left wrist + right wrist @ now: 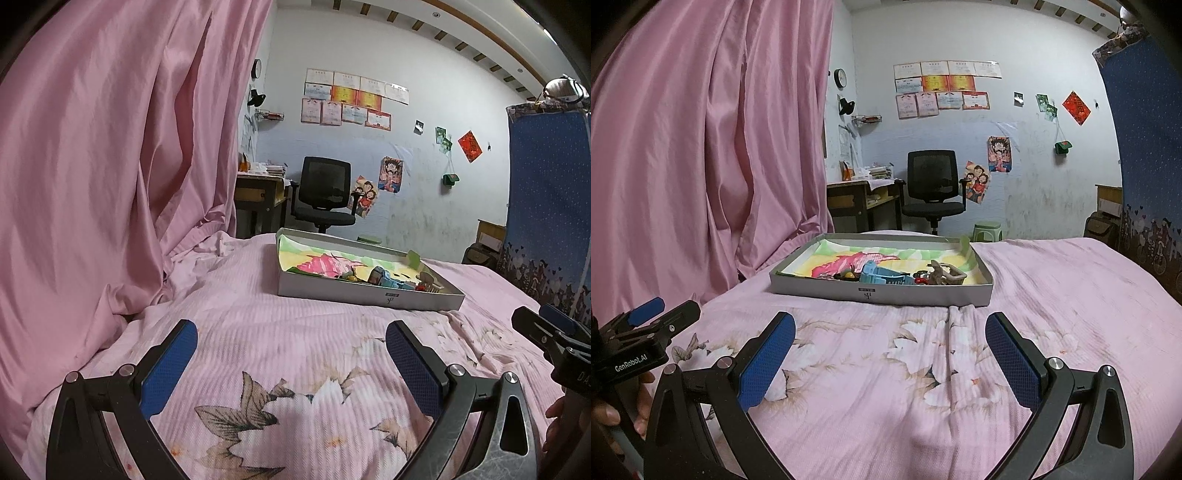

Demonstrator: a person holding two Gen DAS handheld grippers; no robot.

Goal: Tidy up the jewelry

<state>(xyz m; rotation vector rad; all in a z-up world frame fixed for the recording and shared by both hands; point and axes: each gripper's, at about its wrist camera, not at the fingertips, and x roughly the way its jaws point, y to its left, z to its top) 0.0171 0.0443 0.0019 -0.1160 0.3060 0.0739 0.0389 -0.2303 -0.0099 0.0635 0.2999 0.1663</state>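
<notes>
A shallow grey box [369,294] [879,293] lined with bright patterned paper lies on the pink bed. Small accessories are piled near its front wall: a blue hair clip [882,277] [384,278], a beige claw clip [942,275] [430,282] and darker small pieces. My left gripper [291,345] is open, low over the bedspread, well short of the box. My right gripper [890,338] is also open, just in front of the box, nothing between its blue pads. Each gripper shows at the edge of the other's view.
A pink curtain [110,166] hangs along the left of the bed. The flowered bedspread [886,387] stretches between grippers and box. Beyond the bed stand a black office chair [932,188], a desk [857,199] and a green stool [988,229]. A blue cloth [546,206] hangs at right.
</notes>
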